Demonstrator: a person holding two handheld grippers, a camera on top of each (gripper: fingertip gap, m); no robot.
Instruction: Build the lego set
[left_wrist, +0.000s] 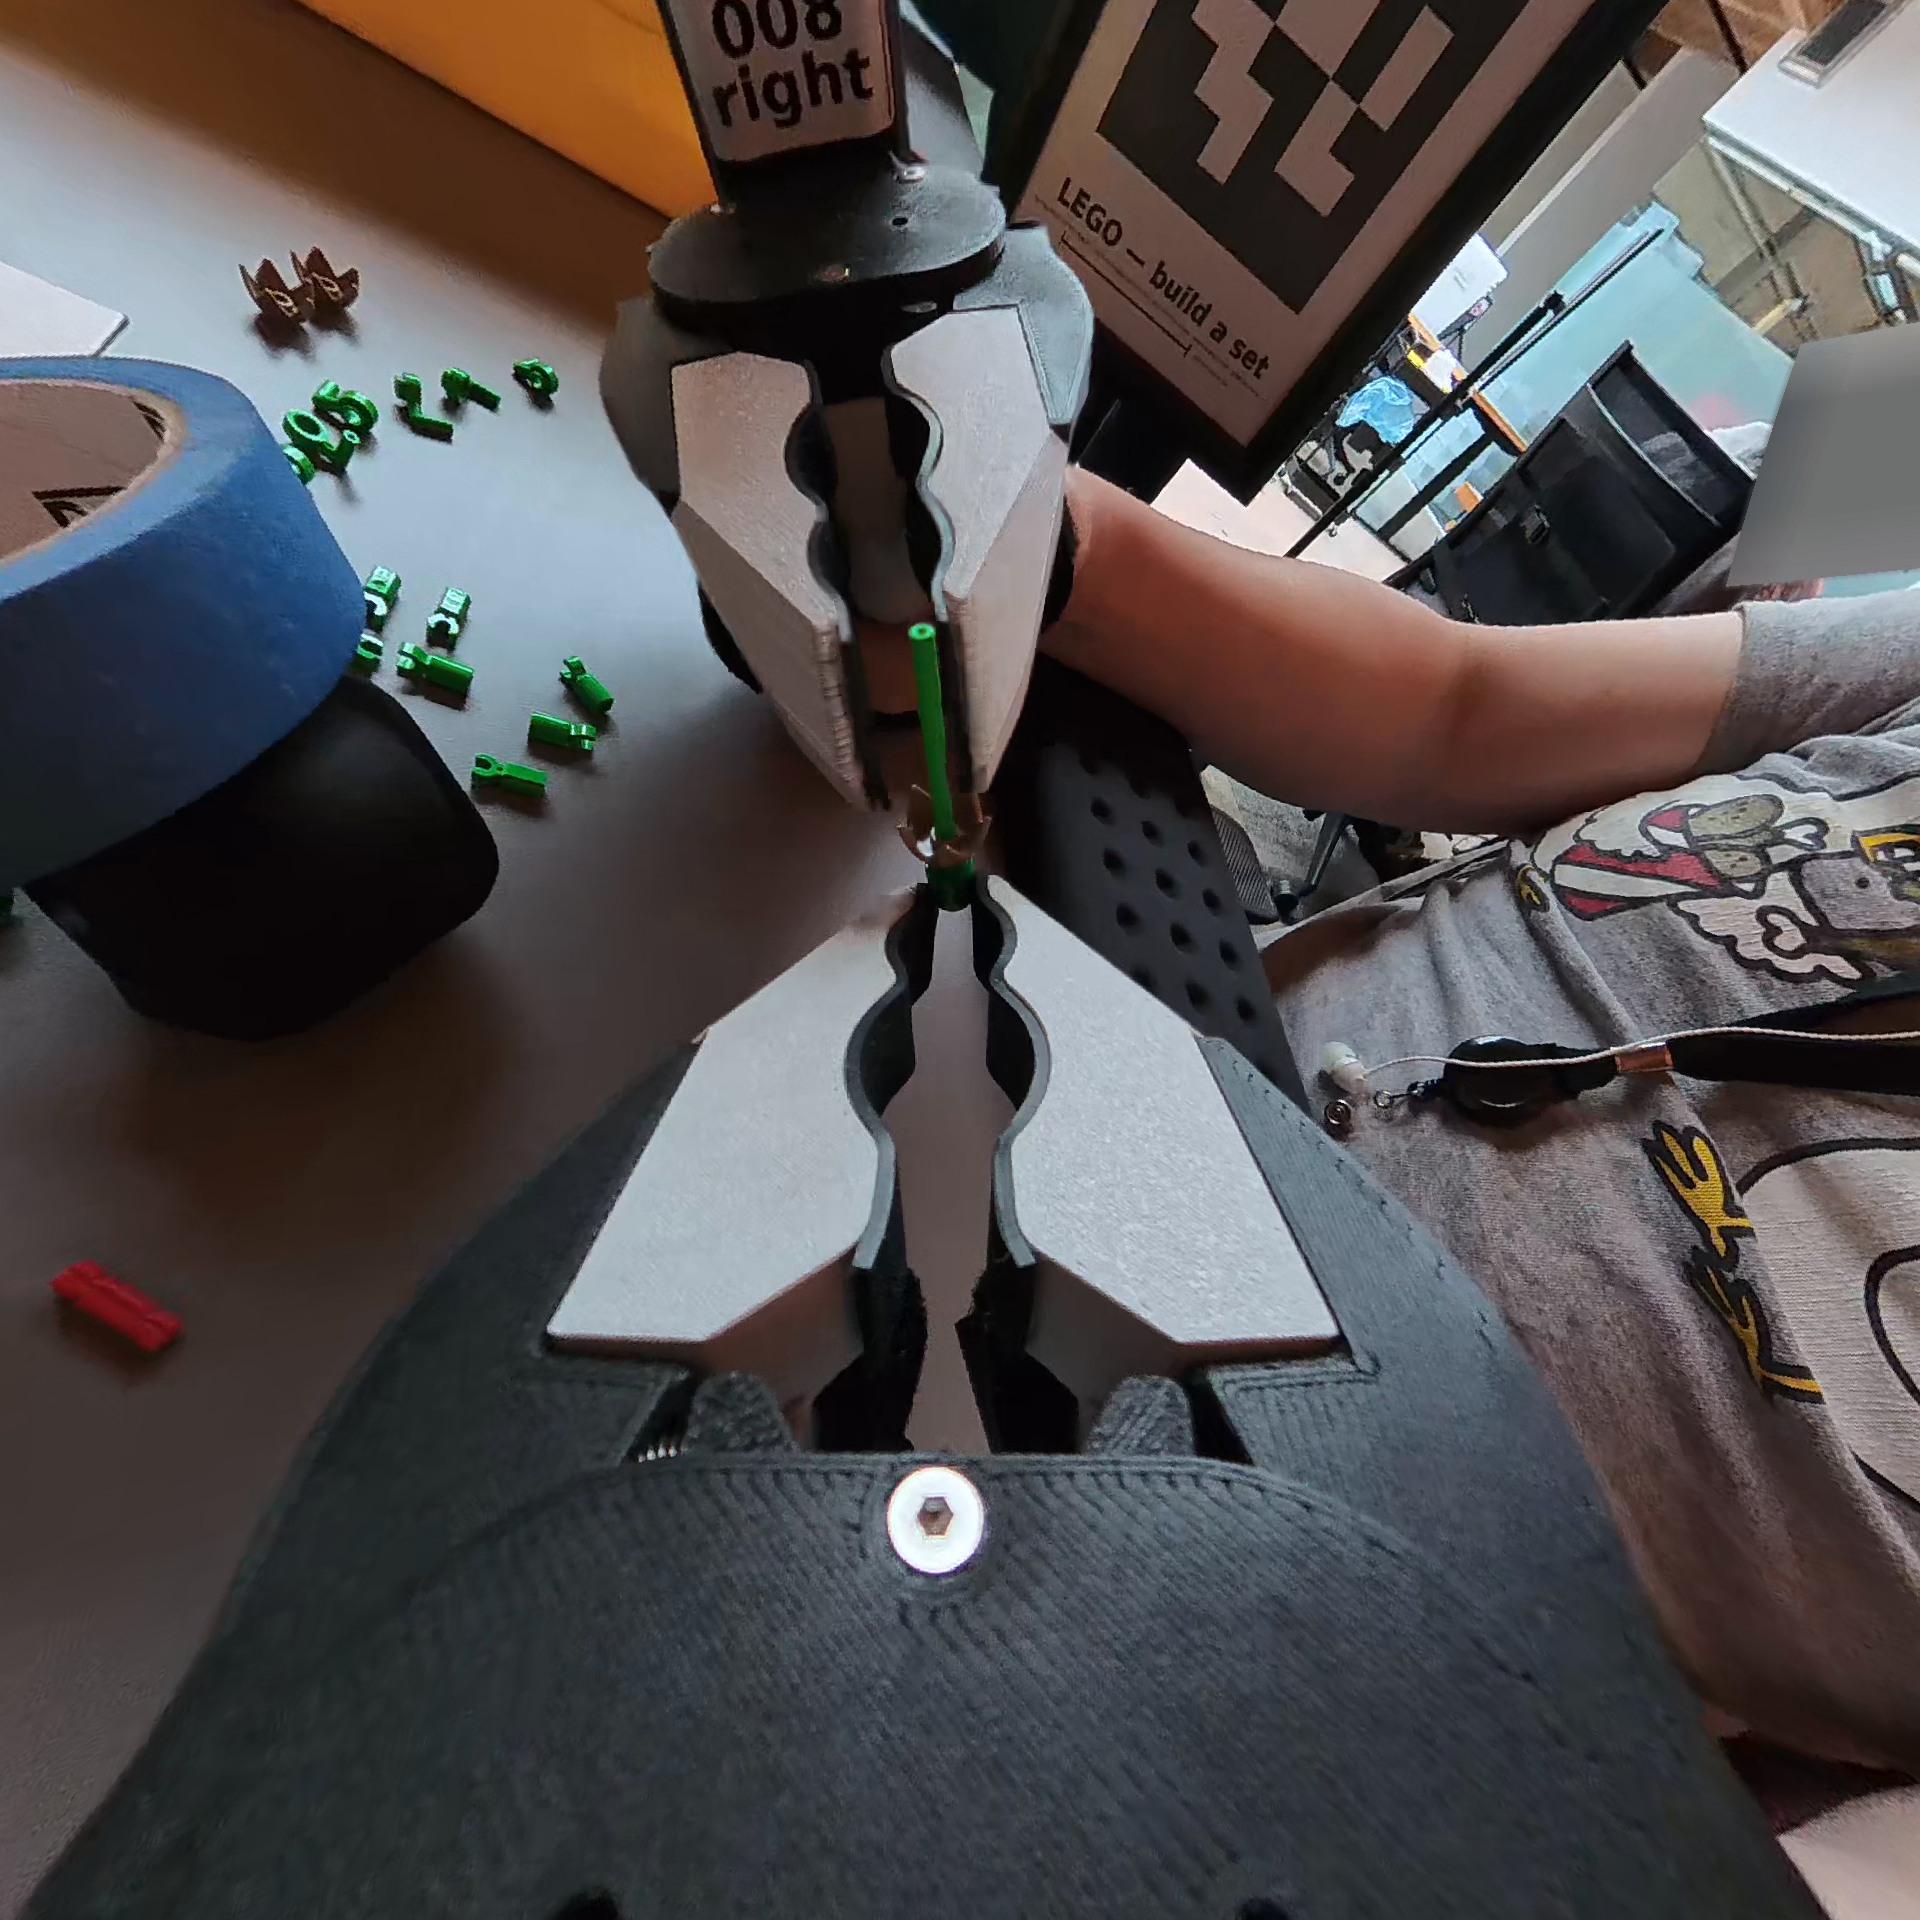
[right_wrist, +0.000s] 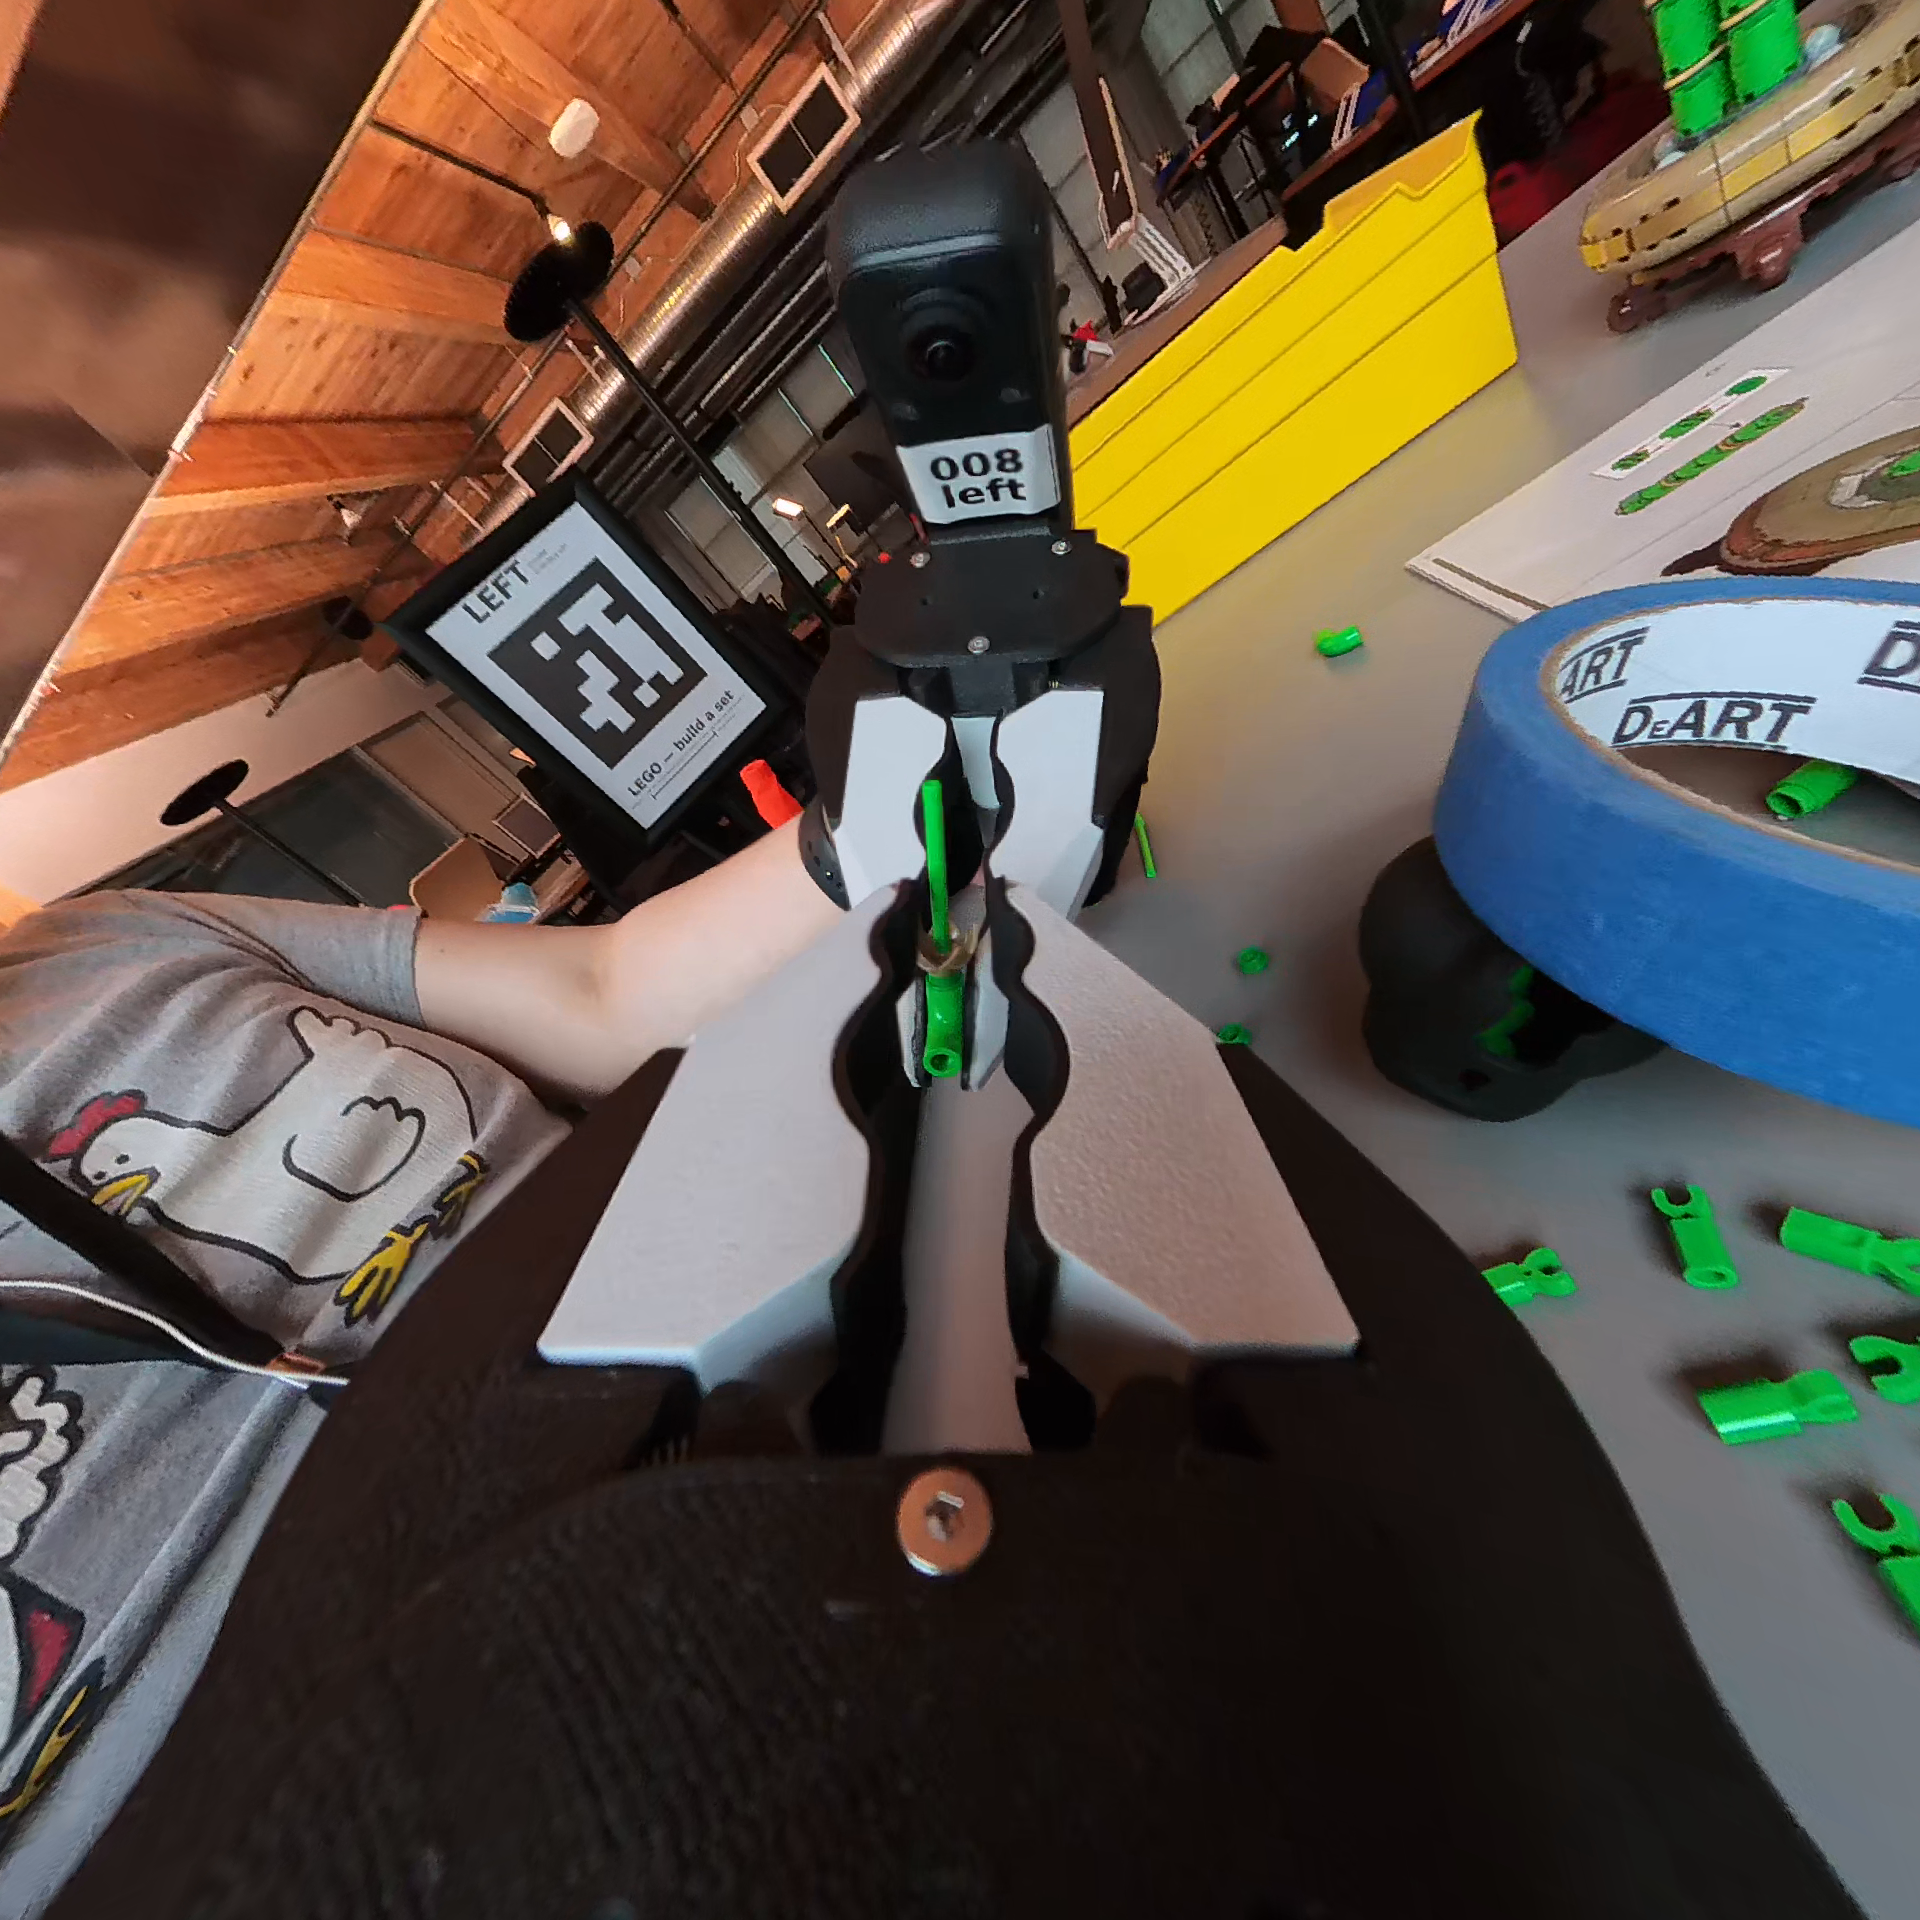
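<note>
A thin green rod (left_wrist: 928, 707) with a small tan piece (left_wrist: 940, 826) threaded on it hangs above the table's near edge, between my two grippers, which face each other tip to tip. My left gripper (left_wrist: 951, 904) is shut on the rod's thicker green end. My right gripper (left_wrist: 925, 800) faces it from above with the rod running up between its fingers. In the right wrist view my right gripper (right_wrist: 948, 904) is shut on the green rod (right_wrist: 940, 1023), with the tan piece (right_wrist: 940, 951) at its tips. The left gripper (right_wrist: 977, 831) stands opposite.
A blue tape roll (left_wrist: 156, 582) rests on a black rounded object (left_wrist: 291, 873). Loose green pieces (left_wrist: 447, 665), a red brick (left_wrist: 114, 1304) and brown pieces (left_wrist: 301, 296) lie on the grey table. A yellow bin (right_wrist: 1299, 436), an instruction sheet (right_wrist: 1662, 488) and a partly built model (right_wrist: 1766, 187) stand beyond. The person's torso is close. Some 4 cm of space lies between my two pairs of fingers. Both grippers' tips are roughly 12 cm from the red brick (left_wrist: 114, 1304).
</note>
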